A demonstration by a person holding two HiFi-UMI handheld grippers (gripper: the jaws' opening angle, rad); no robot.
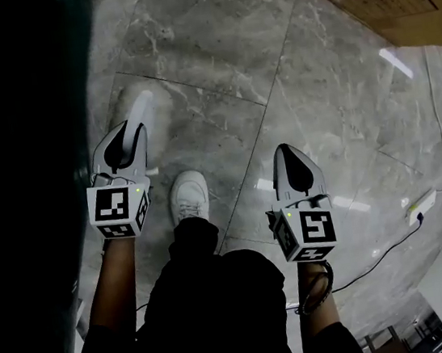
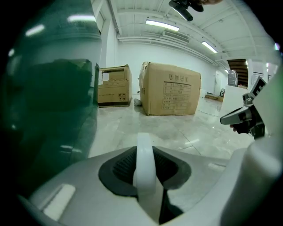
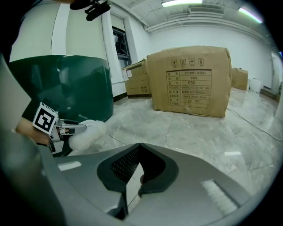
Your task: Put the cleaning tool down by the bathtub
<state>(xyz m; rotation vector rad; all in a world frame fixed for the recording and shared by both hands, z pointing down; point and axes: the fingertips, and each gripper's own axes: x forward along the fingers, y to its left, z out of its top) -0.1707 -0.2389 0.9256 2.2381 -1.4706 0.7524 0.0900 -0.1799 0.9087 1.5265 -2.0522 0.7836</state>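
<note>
Head view: my left gripper [image 1: 130, 135] hangs over the marble floor [image 1: 210, 42]. The white cleaning tool [image 1: 144, 107] pokes out past its far end, just right of the dark bathtub [image 1: 23, 159]. My right gripper [image 1: 287, 161] hangs well apart to the right.

Left gripper view: the fingers are clamped on the tool's white handle [image 2: 144, 167], and the green tub wall fills the left.

Right gripper view: the fingers [image 3: 119, 170] are pressed together with nothing in them. At the left the tool's fluffy head [image 3: 88, 131] sits near the tub, seemingly off the floor.

I judge I'm at the set-down step. Next I should lower the tool onto the floor beside the tub, then part the left fingers.
</note>
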